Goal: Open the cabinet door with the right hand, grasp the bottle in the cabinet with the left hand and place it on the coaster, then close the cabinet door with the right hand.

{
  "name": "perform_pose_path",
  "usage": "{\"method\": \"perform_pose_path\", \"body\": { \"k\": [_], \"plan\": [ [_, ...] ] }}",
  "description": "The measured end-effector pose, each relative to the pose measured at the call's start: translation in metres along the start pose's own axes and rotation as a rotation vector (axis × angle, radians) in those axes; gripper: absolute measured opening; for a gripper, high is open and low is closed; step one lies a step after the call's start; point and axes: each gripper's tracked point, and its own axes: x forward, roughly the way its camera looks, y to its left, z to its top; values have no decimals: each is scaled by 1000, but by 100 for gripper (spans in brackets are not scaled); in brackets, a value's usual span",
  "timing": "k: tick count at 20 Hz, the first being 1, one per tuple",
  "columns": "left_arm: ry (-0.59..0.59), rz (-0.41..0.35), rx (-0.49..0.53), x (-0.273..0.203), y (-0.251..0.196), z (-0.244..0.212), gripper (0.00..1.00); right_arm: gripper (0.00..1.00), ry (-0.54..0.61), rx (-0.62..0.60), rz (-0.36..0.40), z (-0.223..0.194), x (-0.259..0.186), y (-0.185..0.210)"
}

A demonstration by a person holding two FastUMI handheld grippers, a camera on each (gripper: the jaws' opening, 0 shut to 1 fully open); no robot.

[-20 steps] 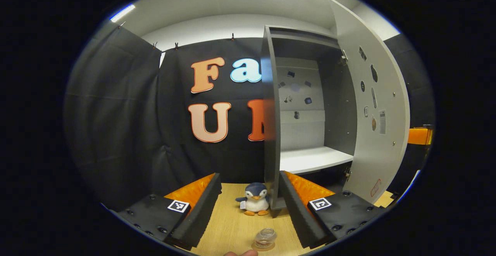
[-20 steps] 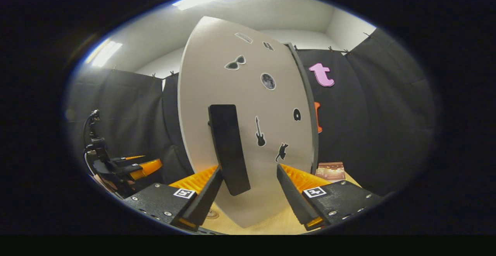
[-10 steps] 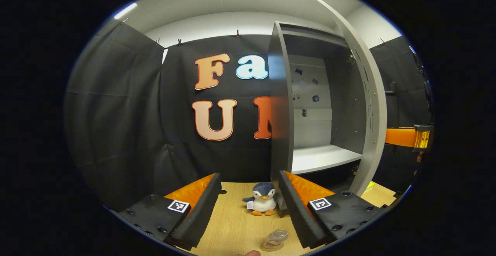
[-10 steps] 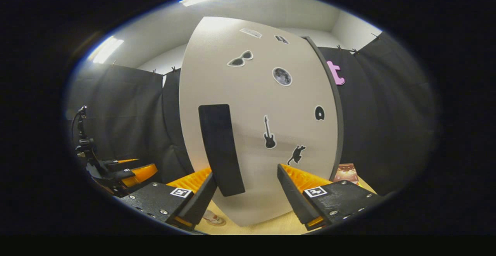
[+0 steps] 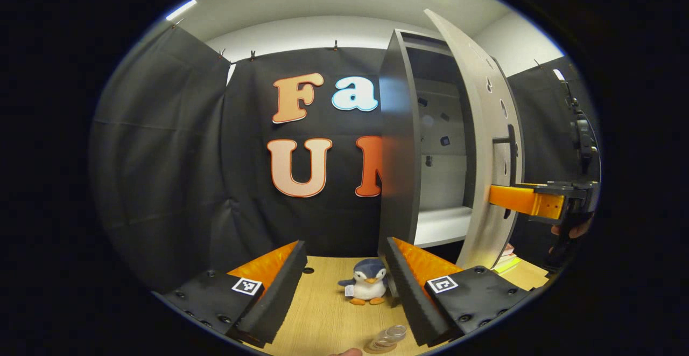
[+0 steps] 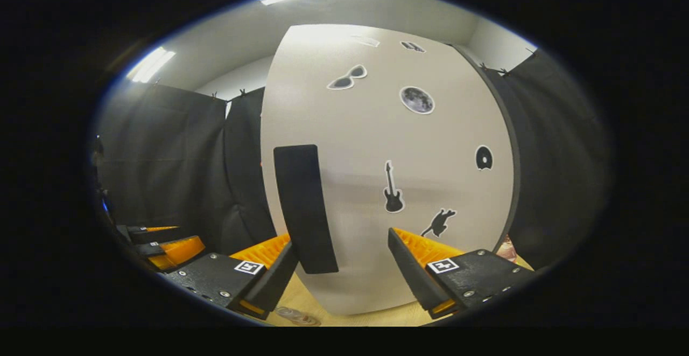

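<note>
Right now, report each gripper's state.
Left gripper: open, holding nothing.
Right gripper: open against the cabinet door, not clamping the handle.

Both views toward cabinet door [image 6: 377,173]

Ceiling strip lights [image 5: 181,9] give bright, even light from above, washing out the top of the cabinet door [image 6: 387,146] in the right gripper view, while the black cloth walls stay dim and swallow detail. Fisheye distortion bows the door and the cabinet [image 5: 401,146] into curves, strongest toward the rim, where a thin blue fringe shows. The cabinet's near side panel is soft and smeared in the left gripper view, and the bottle [image 5: 388,336] at the bottom edge is small and indistinct.
</note>
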Motion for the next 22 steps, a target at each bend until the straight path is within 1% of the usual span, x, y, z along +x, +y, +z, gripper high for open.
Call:
{"method": "perform_pose_path", "body": {
  "k": [1,2,3,6,9,10,11,13,15,19,22],
  "plan": [
    [-5,-7,-1,0,-1,1,96,95,-3,3,-6,0,8,4],
    [-1,-15,-2,2,-1,-1,95,93,-7,4,-11,1,15,8],
    [-1,-22,-7,3,0,-2,96,95,-12,6,-15,1,25,10],
    [-2,-35,-27,8,1,-2,95,95,-17,20,-22,2,43,13],
    [5,-56,-36,14,0,-6,96,95,-31,10,-56,1,48,11],
    [7,-62,-41,20,1,-6,96,93,-34,5,-69,0,52,10],
    [13,-69,-46,27,0,-7,96,95,-37,-1,-79,-2,56,8],
    [23,-85,-60,51,2,-6,96,95,-46,-17,-101,-6,63,5],
    [25,-98,-63,64,3,-4,96,95,-54,-20,-125,-8,69,2],
    [31,-123,-81,71,0,-9,96,96,-67,-27,-173,-8,73,1],
    [57,-132,-98,73,-3,-16,96,96,-73,-28,-188,-8,77,0]
  ]
}}
